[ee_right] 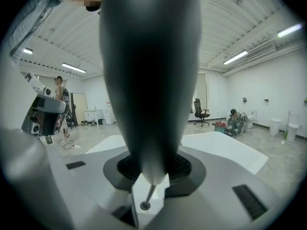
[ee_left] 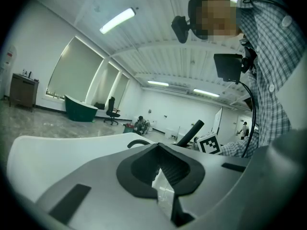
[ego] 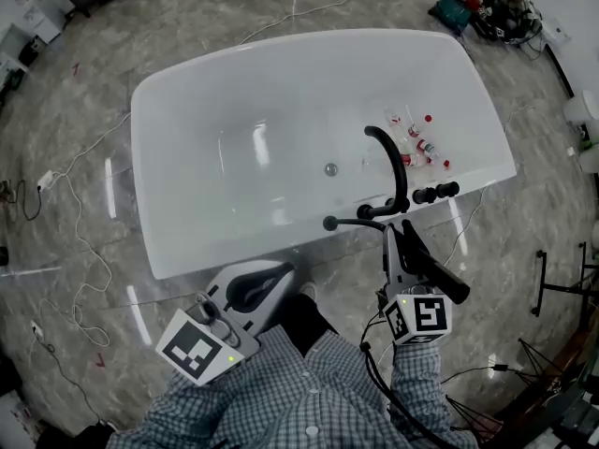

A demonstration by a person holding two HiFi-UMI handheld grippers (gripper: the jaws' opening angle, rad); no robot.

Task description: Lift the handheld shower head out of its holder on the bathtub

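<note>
The black handheld shower head (ego: pixel 442 279) is off the tub and hangs just in front of the near rim, above the floor. My right gripper (ego: pixel 404 251) is shut on its handle. In the right gripper view the shower head (ee_right: pixel 148 80) fills the middle as a dark upright shape, seated in the pads of the right gripper (ee_right: pixel 151 176). The black faucet spout (ego: pixel 388 171) and the black bar fitting (ego: pixel 351 221) stand on the white bathtub's (ego: pixel 187 92) near rim. My left gripper (ego: pixel 255 286) hovers low to the left, short of the rim. The left gripper (ee_left: pixel 163 176) is shut and holds nothing.
Two black knobs (ego: pixel 435 193) sit on the rim right of the faucet. Small bottles (ego: pixel 421 143) lie inside the tub's right end, and the drain (ego: pixel 330 168) is mid-tub. Cables (ego: pixel 75 232) trail over the marble floor at left. A black stand (ego: pixel 562 288) is at right.
</note>
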